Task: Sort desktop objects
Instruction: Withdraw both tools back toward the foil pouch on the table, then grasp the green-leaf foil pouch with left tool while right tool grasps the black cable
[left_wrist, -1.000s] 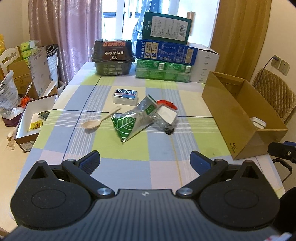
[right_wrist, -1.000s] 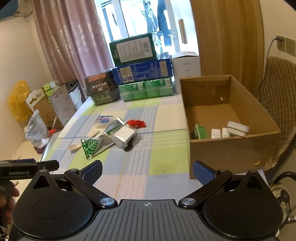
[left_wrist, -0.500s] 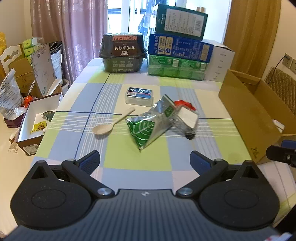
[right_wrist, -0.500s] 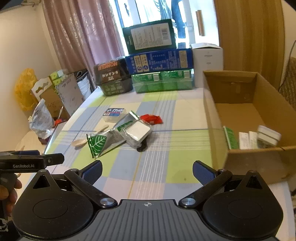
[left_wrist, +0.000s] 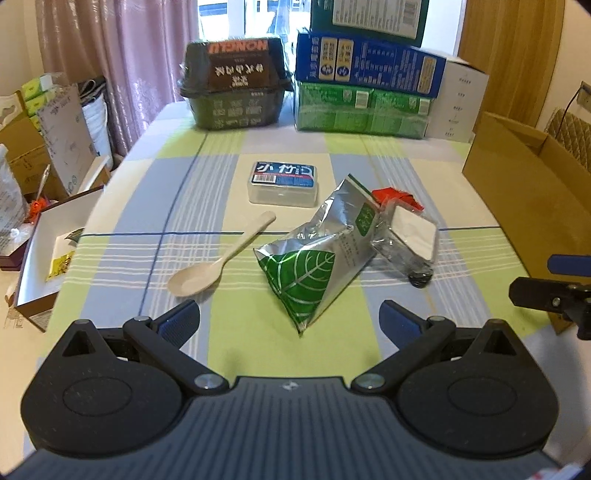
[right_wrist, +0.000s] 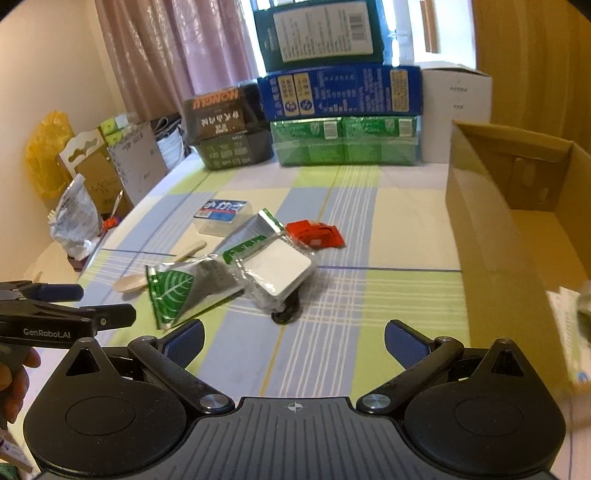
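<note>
On the checked tablecloth lie a silver-green leaf pouch, a pale spoon, a clear box with a blue label, a wrapped white pack, a red wrapper and a small black cap. My left gripper is open just short of the pouch's tip. My right gripper is open, near the black cap. Neither holds anything.
An open cardboard box stands on the right of the table. Stacked cartons and a dark noodle tub line the far edge. Boxes and bags crowd the floor to the left.
Both grippers have moved forward and lower toward the pile of objects, which now looks larger. The right gripper has turned left, away from the cardboard box. Both stay open.
</note>
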